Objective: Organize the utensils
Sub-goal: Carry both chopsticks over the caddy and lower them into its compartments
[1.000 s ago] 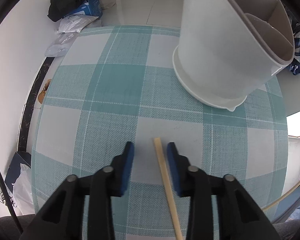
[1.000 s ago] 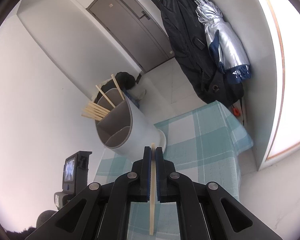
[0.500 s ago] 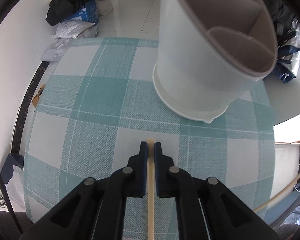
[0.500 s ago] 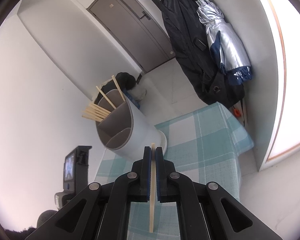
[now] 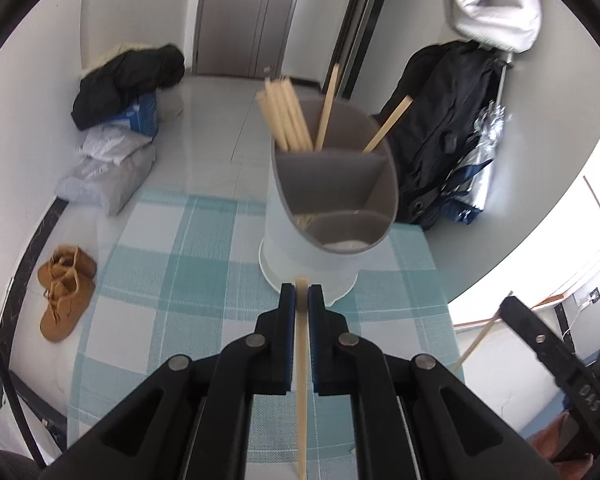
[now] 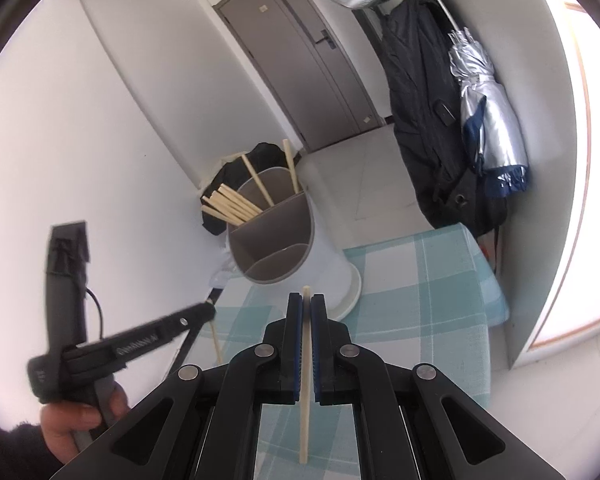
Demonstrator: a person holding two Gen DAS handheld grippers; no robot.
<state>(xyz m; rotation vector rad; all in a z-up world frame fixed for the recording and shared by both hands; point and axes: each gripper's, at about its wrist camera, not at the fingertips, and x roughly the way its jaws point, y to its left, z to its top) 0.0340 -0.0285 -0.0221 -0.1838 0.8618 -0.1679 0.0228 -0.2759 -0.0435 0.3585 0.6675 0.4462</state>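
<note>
Left wrist view: the left gripper (image 5: 301, 300) is clamped on a chopstick (image 5: 301, 380), its blue pads pressed against the stick's sides. The stick runs straight back toward 6 o'clock, with its tip just past the pads at 12. Right ahead at 12 o'clock stands the holder (image 5: 328, 208), a white tub with a grey slanted rim and three compartments, on the table (image 5: 172, 280) with its teal checked cloth. The far compartment holds a bundle of sticks (image 5: 286, 116) leaning toward 11 o'clock and two single ones leaning toward 12 and 1. The middle and near compartments show no upright sticks. At 4 o'clock the right gripper (image 5: 540, 344) enters from the edge, blurred, with a second chopstick (image 5: 476, 344) slanting down from it. On the floor at 9 o'clock lie tan shoes (image 5: 62, 290); at 10 o'clock, dark clothes over bags (image 5: 128, 76); at 2 o'clock, dark coats (image 5: 448, 120).

Right wrist view: the right gripper (image 6: 307, 308) is closed tight on its chopstick (image 6: 306, 380), which points toward 12 and hangs back toward 6 below the pads. The holder (image 6: 284, 240) stands at 12 o'clock, just beyond the tip, tilted in this view, its bundle (image 6: 230, 204) fanning toward 10. At 8 o'clock a hand (image 6: 80, 420) grips the left gripper (image 6: 210, 308), seen from the side, with its chopstick (image 6: 216, 340) hanging below the tips over the table's (image 6: 440, 280) near edge. A folded silver umbrella (image 6: 488, 120) hangs at 2 o'clock beside the coats (image 6: 420, 112).
</note>
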